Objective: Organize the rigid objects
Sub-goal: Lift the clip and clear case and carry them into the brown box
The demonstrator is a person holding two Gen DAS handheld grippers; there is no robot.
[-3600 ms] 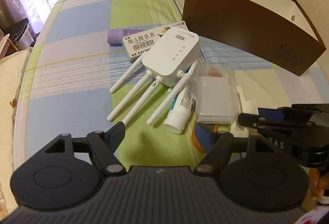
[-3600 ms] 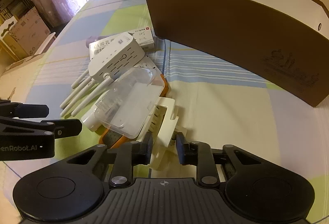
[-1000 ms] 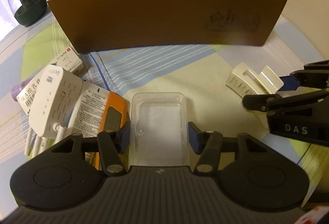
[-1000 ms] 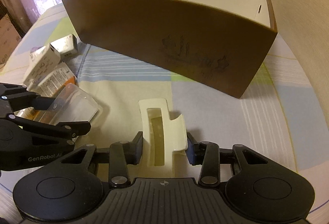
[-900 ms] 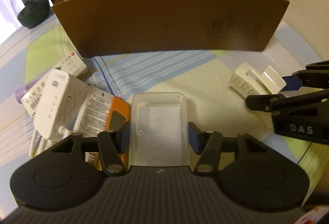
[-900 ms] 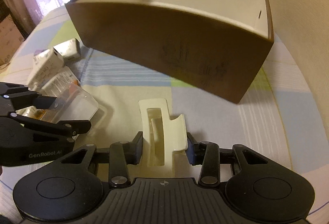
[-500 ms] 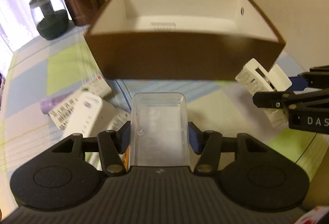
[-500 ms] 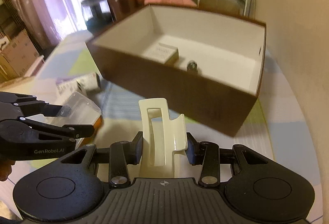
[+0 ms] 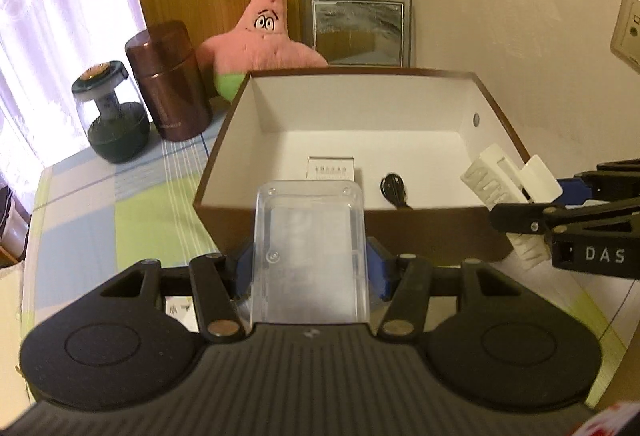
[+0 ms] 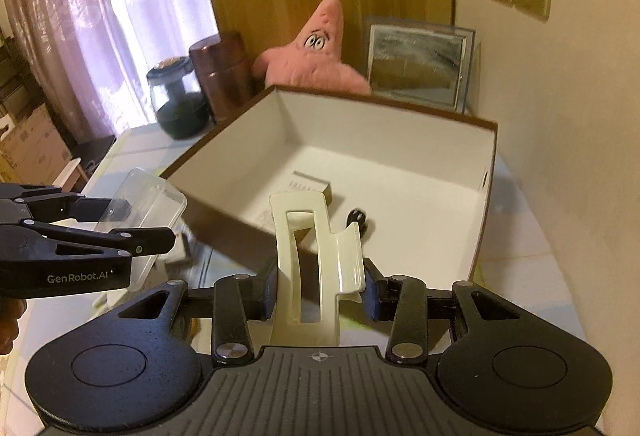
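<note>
Both claws higher; 2 items boxed

The clear plastic case covers part of the brown box's near wall, and its lower end disappears behind the gripper body. The print on the small white carton inside is too fine to read (the black item beside it too small to name).

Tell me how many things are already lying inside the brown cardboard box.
2: a small white carton near the middle of the floor of the brown cardboard box, and a small black cable-like item to its right. The near wall may hide more.
</note>
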